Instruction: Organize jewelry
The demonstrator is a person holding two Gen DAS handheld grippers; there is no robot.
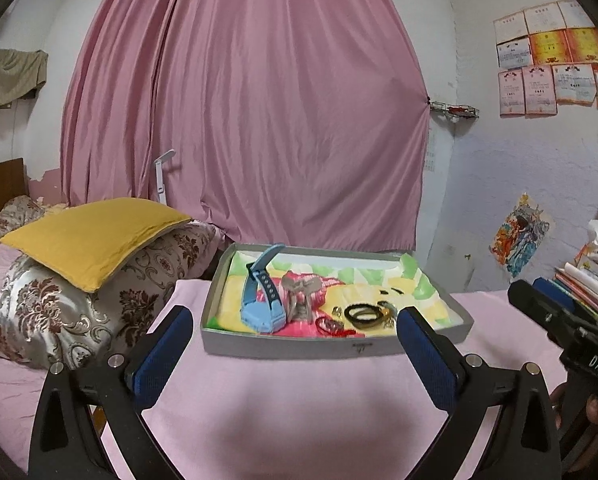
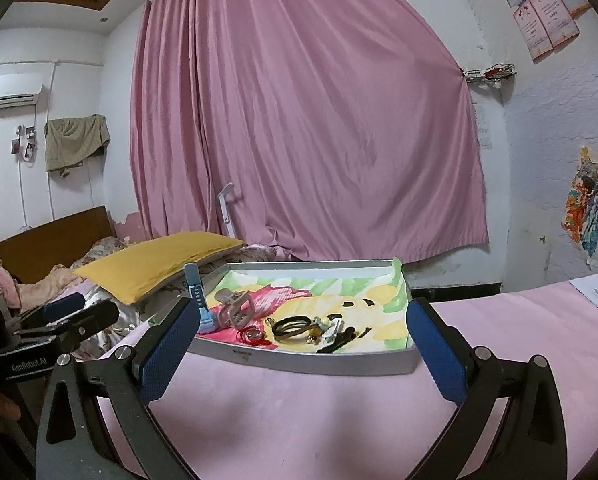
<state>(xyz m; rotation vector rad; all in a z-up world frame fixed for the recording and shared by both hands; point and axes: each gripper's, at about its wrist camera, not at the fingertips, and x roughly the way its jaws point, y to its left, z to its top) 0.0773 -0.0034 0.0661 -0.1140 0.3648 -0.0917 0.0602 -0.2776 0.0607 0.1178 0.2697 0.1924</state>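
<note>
A grey shallow tray [image 1: 283, 349] [image 2: 319, 362] lined with a colourful cloth sits on a pink-covered table. In it lie a blue watch [image 1: 261, 300] [image 2: 198, 292], a beige hair claw [image 1: 299, 294] [image 2: 235, 308], a red string bracelet [image 1: 331, 326] [image 2: 255, 336], black hair ties [image 1: 365, 314] [image 2: 295, 326], and small clips [image 2: 333, 330]. My left gripper [image 1: 295, 344] is open in front of the tray, nothing between its blue pads. My right gripper [image 2: 305, 334] is open too, near the tray's front rim, and empty.
A yellow pillow [image 1: 95, 236] on patterned cushions [image 1: 59, 312] lies to the left on a bed. Behind the tray hangs a pink curtain [image 1: 251, 112]. Stacked books [image 1: 587, 280] stand at the table's right end. The other gripper shows at each view's edge.
</note>
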